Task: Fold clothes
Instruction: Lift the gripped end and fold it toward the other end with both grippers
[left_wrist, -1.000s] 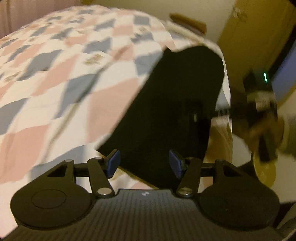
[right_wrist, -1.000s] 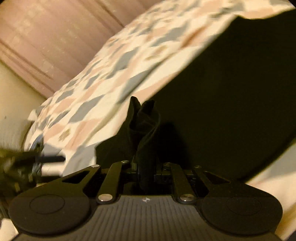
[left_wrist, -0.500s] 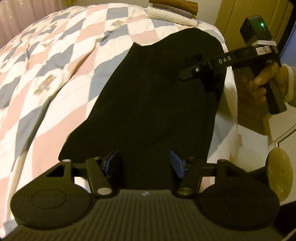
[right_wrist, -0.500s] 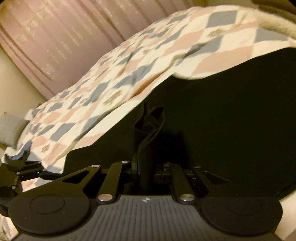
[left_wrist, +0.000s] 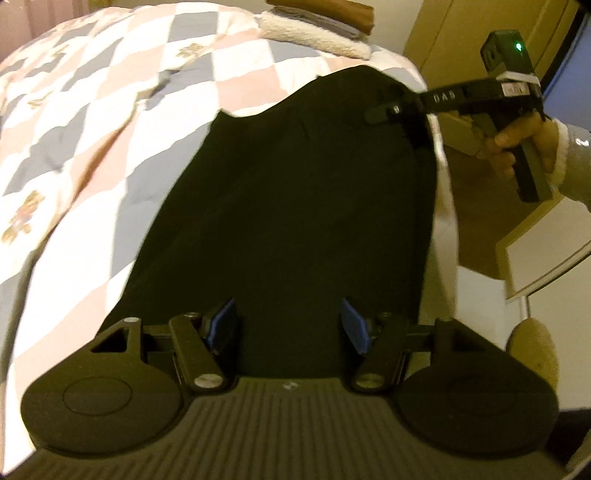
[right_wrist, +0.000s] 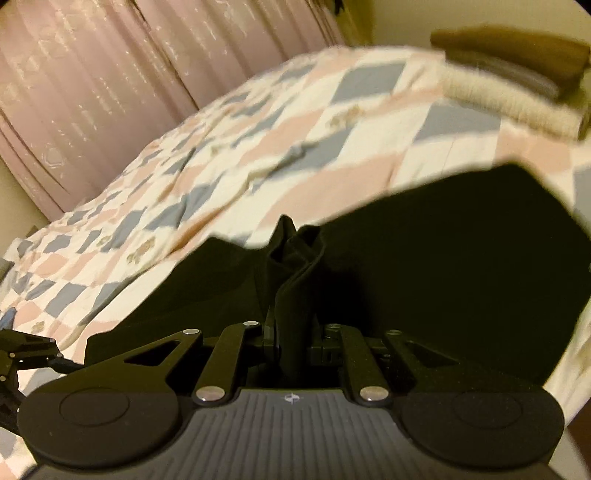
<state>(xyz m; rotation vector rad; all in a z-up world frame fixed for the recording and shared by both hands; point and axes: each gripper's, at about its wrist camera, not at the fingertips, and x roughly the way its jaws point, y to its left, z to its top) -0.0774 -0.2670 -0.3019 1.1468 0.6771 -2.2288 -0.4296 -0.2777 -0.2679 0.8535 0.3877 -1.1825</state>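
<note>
A black garment lies spread lengthwise on a bed with a pink, grey and white checked quilt. My left gripper hovers open over the garment's near end, its blue pads apart with black cloth below and nothing pinched. My right gripper is shut on a bunched fold of the garment that stands up between its fingers. In the left wrist view the right gripper holds the garment's far right edge near the bed's side, with a hand on its handle.
A stack of folded clothes, cream fleece below grey and brown pieces, sits at the quilt's far end, also visible as a stack. Pink curtains hang beyond the bed. A wooden door and pale furniture stand to the right.
My left gripper has swung over the garment's near end and stays open. The right gripper keeps its hold on the fold and has drawn back toward the bed's right side.
</note>
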